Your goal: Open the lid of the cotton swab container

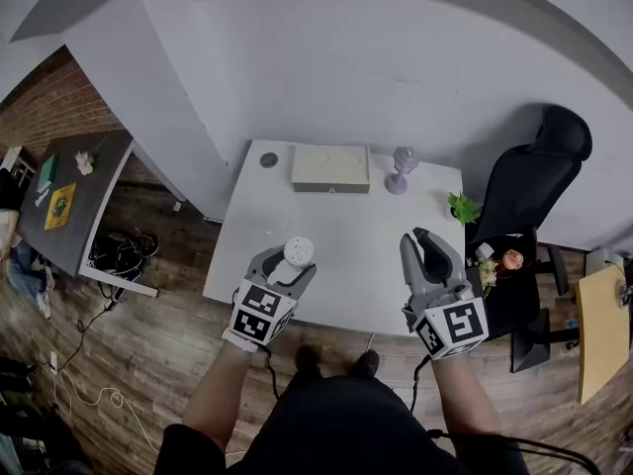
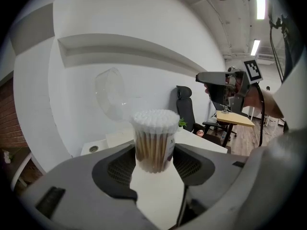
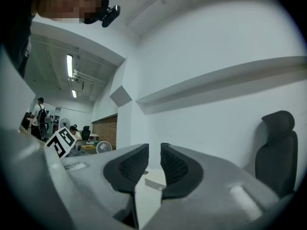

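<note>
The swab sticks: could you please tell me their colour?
Light brown; the cotton swab container shows best in the left gripper view.

We see the container (image 2: 153, 140), a clear round tub packed with wooden-stemmed swabs, white tips up. It stands upright, clamped between the pads of the left gripper (image 2: 153, 153). Its clear lid (image 2: 111, 96) is tipped open, up and back at the rim's left.

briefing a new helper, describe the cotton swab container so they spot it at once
Start at the white table; over its near left edge the left claw grips the cotton swab container. It is a small clear tub, the only thing packed with upright white-tipped sticks.
</note>
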The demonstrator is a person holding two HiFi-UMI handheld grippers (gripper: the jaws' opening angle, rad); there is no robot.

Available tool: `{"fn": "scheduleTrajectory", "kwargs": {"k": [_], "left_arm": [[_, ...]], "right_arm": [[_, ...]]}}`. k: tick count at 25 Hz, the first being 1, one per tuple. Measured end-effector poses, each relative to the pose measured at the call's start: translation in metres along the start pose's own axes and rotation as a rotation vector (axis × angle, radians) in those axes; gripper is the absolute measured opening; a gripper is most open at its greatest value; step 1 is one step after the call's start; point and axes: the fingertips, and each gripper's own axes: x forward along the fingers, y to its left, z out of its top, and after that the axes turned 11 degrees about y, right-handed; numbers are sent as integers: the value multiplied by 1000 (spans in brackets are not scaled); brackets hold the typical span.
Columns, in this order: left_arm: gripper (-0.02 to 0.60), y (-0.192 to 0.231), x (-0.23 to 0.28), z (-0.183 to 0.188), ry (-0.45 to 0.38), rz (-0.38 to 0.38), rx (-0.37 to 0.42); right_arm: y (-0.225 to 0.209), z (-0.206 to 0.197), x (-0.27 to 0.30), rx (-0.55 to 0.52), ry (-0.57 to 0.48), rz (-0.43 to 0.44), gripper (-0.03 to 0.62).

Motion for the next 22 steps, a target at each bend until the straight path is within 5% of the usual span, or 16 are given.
{"fn": "scheduleTrajectory", "kwargs": {"k": [22], "left_arm": [[241,26,-7,12,-38,34,-17]], "right_arm": [[-8,3,11,11,-4,6,77]]}}
